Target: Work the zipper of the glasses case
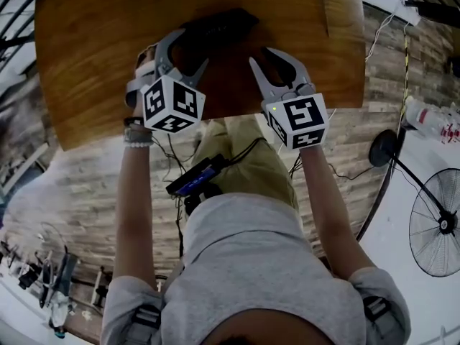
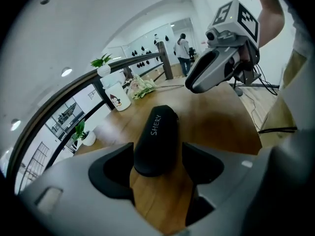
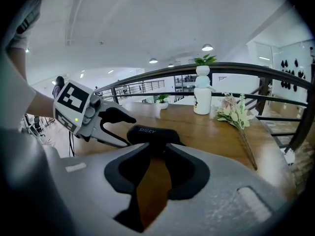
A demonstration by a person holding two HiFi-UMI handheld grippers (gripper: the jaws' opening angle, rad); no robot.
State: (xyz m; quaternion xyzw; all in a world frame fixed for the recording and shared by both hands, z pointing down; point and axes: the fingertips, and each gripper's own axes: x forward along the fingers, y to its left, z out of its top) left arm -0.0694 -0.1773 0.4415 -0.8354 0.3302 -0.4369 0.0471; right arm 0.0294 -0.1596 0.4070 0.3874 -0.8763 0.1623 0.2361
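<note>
Listing what we find on the wooden tabletop point(image 1: 86, 85):

1. Glasses case point(image 1: 215, 26): black, long and rounded, with white lettering on its upper face. It lies flat on the wood toward the far side, ahead of both grippers. We cannot make out its zipper.

2. Left gripper point(image 2: 157, 152): jaws spread wide. The near end of the case stands between them. A strip of bare wood shows between the case and the right jaw. The left jaw sits just beside the case, and we see no pad pressing on it.

3. Right gripper point(image 3: 153, 149): to the right of the left one, with its jaws partly apart and a narrow wedge of wood showing between them. The tips reach the long near side of the case. We cannot tell whether they touch it, and nothing is plainly held.

4. White bottle point(image 3: 202, 97): upright at the far edge of the tabletop, well apart from the case.

5. Bunch of pale flowers point(image 3: 235, 113): lying on the wood just right of the bottle.

6. Small potted plant point(image 3: 161, 102): at the far edge, left of the bottle.

7. Dark railing point(image 3: 236, 70): running behind the tabletop.

8. Standing fan point(image 1: 437, 221): on the floor at the right.
</note>
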